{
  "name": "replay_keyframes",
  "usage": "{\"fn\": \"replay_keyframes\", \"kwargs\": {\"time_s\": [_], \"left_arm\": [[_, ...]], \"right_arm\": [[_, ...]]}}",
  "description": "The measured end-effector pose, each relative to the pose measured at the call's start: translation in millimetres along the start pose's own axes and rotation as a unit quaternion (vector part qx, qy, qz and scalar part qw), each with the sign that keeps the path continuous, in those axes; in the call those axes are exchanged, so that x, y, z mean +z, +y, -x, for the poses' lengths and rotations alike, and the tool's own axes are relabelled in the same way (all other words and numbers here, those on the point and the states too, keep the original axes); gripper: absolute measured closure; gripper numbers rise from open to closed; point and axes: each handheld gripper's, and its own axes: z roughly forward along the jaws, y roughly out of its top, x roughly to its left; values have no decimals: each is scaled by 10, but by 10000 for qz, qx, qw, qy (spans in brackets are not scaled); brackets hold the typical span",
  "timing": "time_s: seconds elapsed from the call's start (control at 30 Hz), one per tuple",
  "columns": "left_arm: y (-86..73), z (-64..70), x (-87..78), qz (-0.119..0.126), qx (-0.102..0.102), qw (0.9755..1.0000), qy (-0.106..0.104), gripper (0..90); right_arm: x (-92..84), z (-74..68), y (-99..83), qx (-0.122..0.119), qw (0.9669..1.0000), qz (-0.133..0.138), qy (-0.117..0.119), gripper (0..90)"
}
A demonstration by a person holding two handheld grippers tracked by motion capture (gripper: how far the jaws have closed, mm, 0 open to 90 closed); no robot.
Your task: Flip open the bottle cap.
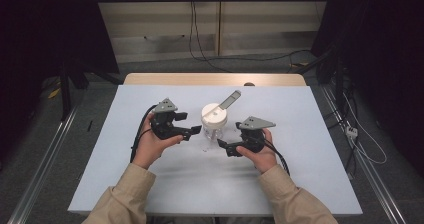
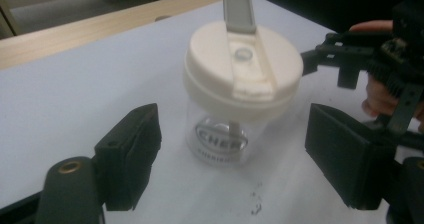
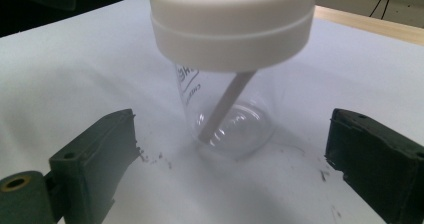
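Clear jar (image 1: 214,132) stood upright near the middle of the white tabletop (image 1: 150,184), between the two grippers. White cap (image 1: 214,116) sat on top, with a grey flip tab (image 1: 230,100) raised and angled away from the person. A thin straw-like stem (image 3: 227,104) ran slantwise down inside to the base. Printed lettering showed on the wall, partly legible only. Jar looked empty.

Left gripper (image 1: 192,130) was held just beside the jar on its left, fingers (image 2: 131,154) spread wide with the jar between them and touching neither. Right gripper (image 1: 223,145) sat near the jar's other side, low, its fingers (image 3: 97,151) likewise parted and holding nothing, the jar base framed in the gap.

Handling, as judged:
- Probably light: thin clear plastic, nothing visible inside.
- Wall looked smooth and glossy, so likely slippery under hard pads; it tapered toward the base, which could let it squirt downward from a squeeze.
- Thin wall may flex if clamped hard; cap looked stiffer.
- Cap overhung the body, giving a ledge under which a hold would seat well.
- Best purchase seemed the cap's rim for turning or lifting, with the other gripper steadying the body just below it.
- Raised tab looked flimsy; better avoided as a hold.
- Top-heavy with the cap; a sideways nudge could tip it.

Dark specks (image 3: 150,157) marked the tabletop beside the base.
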Motion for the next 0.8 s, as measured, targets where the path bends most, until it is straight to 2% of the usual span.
{"fn": "replay_keyframes", "kwargs": {"time_s": [0.17, 0.53, 0.8], "left_arm": [[-195, -16, -114, -86, 23, 9999, 58, 174], [-532, -84, -313, -105, -135, 9997, 148, 147], [-685, -131, -490, -81, -216, 9994, 255, 135]], "right_arm": [[-133, 24, -75, 12, 10000, -16, -19, 58], [-362, 82, -197, 57, 9999, -14, -103, 63], [-496, 100, -248, 41, 9999, 1, -156, 67]]}}
